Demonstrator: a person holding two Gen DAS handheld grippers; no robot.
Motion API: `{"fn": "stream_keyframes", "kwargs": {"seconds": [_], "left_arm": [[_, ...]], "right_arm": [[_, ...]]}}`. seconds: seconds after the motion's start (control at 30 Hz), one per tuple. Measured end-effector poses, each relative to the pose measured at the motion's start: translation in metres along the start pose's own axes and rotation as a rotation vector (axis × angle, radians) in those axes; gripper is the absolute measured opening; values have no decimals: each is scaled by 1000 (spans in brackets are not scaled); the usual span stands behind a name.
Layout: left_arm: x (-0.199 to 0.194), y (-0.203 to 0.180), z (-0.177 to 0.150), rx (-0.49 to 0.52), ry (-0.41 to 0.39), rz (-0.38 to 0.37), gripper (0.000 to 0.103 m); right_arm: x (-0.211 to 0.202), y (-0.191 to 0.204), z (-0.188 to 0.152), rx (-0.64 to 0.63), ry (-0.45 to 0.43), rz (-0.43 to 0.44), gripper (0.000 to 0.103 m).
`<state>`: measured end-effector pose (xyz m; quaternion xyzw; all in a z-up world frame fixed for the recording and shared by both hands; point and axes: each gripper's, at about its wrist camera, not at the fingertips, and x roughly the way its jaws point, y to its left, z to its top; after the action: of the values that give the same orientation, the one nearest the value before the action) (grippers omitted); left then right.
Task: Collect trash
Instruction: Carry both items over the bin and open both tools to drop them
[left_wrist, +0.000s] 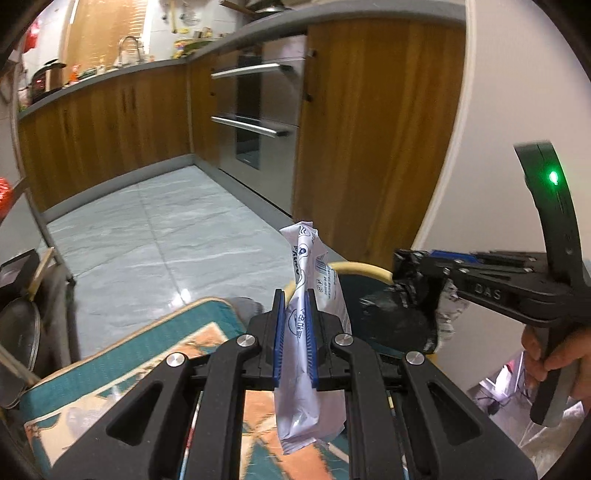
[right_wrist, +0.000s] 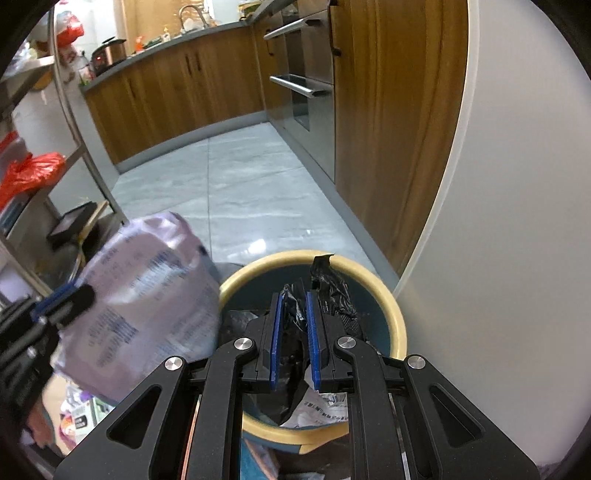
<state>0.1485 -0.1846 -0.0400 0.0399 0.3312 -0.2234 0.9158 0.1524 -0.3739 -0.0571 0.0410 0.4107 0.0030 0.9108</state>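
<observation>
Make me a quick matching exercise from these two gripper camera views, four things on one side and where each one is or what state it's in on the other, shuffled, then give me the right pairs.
Things:
1. white printed wrapper
2. black crumpled bag
3. yellow-rimmed bin
4. patterned teal and orange mat

Places or states:
A. lying flat on the floor under the left gripper
B. pinched in the right gripper, held over the bin
C. standing on the floor beside the white wall
D. pinched upright in the left gripper

Pairs: 1-D, 2-B, 3-C, 4-A
</observation>
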Motion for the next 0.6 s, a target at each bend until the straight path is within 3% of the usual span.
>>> {"fn": "stream_keyframes", "kwargs": {"seconds": [0.2,0.6], "left_arm": [[23,-15,-11,38,36,9,11],[44,-16,-19,52,96,29,11]], "right_arm": [[6,7,-5,-62,0,-26,14],[25,1,-8,-17,54,-45,14]]}}
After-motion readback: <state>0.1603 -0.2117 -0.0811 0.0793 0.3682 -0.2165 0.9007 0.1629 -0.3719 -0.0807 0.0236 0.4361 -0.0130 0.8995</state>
